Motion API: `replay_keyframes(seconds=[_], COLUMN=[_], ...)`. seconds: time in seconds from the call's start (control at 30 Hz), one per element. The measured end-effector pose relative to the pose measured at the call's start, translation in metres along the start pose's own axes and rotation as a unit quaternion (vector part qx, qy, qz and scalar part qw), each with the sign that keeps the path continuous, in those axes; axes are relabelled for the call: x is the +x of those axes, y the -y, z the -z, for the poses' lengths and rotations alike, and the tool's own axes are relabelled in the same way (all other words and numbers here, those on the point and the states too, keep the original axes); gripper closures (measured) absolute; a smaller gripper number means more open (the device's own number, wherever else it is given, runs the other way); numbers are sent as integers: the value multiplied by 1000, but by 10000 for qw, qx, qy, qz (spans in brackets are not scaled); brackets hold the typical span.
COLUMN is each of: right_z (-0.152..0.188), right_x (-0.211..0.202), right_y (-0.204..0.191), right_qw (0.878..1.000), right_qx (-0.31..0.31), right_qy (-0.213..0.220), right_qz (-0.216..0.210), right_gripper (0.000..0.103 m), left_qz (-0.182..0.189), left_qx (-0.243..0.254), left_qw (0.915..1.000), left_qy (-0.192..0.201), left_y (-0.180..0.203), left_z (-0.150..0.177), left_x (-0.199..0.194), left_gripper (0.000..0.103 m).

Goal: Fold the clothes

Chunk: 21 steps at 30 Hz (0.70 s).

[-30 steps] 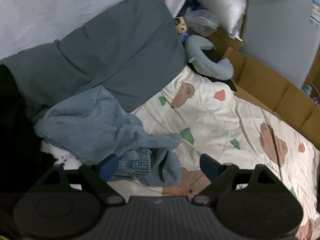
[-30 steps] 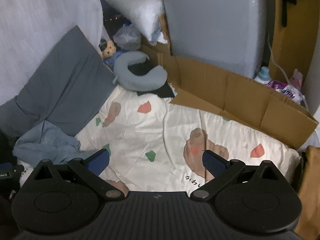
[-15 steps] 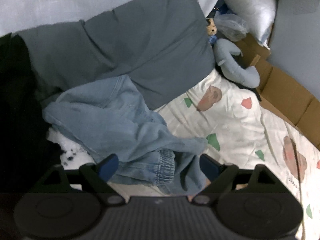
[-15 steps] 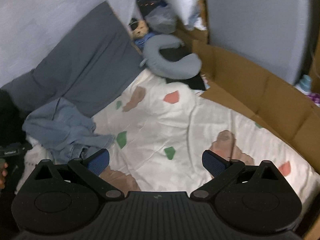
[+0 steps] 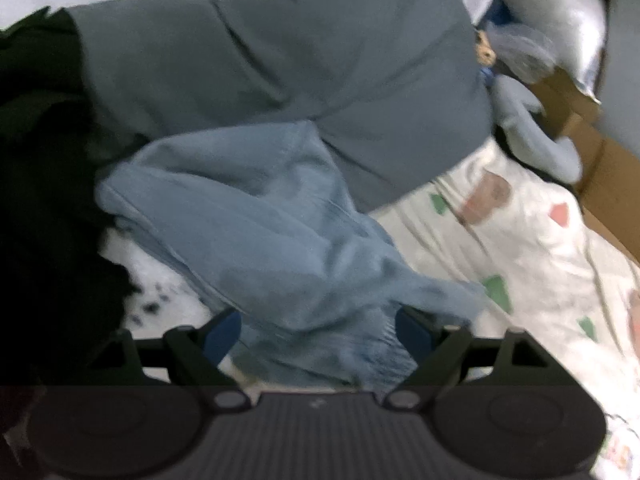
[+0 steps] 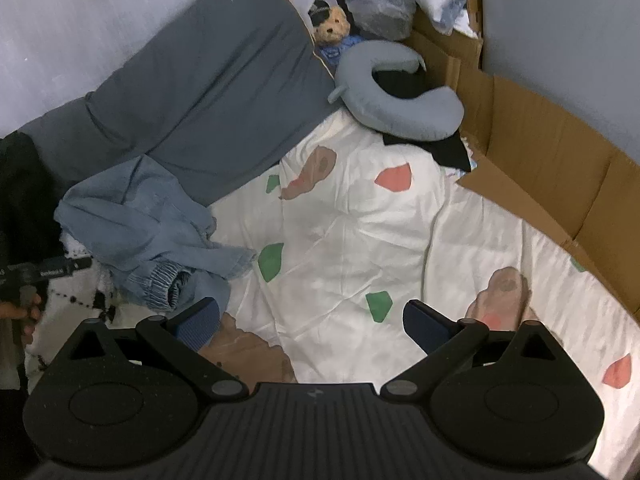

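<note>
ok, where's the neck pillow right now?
Right wrist view, upper centre-right: the grey neck pillow lies at the far edge of the patterned sheet, between the teddy bear and the cardboard.

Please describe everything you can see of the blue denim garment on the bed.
The denim garment is light blue, soft-looking and crumpled in a heap, not folded. One gathered elastic cuff faces the camera. It lies on the patterned white sheet, its far edge resting against the grey pillow. The left gripper is open with the fabric between its fingers; the right gripper is open beside it.

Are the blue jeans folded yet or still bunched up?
Bunched up. The jeans lie in a crumpled heap on the printed sheet, one elastic cuff curled over, no flat layers.
</note>
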State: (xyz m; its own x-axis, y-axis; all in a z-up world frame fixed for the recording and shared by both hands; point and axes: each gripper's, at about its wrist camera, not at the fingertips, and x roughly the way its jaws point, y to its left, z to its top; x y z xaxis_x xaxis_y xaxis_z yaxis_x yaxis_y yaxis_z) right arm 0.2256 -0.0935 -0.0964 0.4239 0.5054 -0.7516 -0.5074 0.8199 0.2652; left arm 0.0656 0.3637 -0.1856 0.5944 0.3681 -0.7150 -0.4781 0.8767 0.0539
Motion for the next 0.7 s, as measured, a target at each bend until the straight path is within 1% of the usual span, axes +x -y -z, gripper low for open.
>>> replay_keyframes(seconds=[0.07,0.1,0.13,0.27,0.4,0.47,0.57,0.63,0.67,0.7], right_z=[4,6,8,20,34,41,49,52,53,55], right_x=[10,15,20,37,53,61,69,71,72,73], right_y=[5,8,11,17,20,22,25,27,29,30], right_qw=[10000,9999,9999,9998,9995,9994,9992,9990,9989,9988], right_qx=[50,81,112,170,233,264,322,370,394,418], right_qy=[-31,-49,-67,-76,-128,-153,-178,-184,-187,-190], right_qz=[-24,-36,-48,-100,-144,-166,-184,-185,-185,-185], right_gripper=[4,7,8,8,8,8,8,8,8,8], left_qz=[-50,-66,-74,-29,-93,-324,-450,-460,-479,-527], left_qx=[0,-26,-75,-290,-478,-501,-582,-639,-699,-781], left_qw=[10000,10000,9999,9996,9988,9982,9969,9962,9956,9946], left_qy=[54,63,56,10,29,96,270,377,413,433], left_y=[-5,-8,-11,-18,-24,-25,-31,-35,-38,-40], left_z=[-1,-1,-1,0,0,-2,-9,-12,-14,-16], left_x=[9,13,18,41,63,70,75,77,77,77], left_gripper=[17,17,17,17,19,20,23,31,42,59])
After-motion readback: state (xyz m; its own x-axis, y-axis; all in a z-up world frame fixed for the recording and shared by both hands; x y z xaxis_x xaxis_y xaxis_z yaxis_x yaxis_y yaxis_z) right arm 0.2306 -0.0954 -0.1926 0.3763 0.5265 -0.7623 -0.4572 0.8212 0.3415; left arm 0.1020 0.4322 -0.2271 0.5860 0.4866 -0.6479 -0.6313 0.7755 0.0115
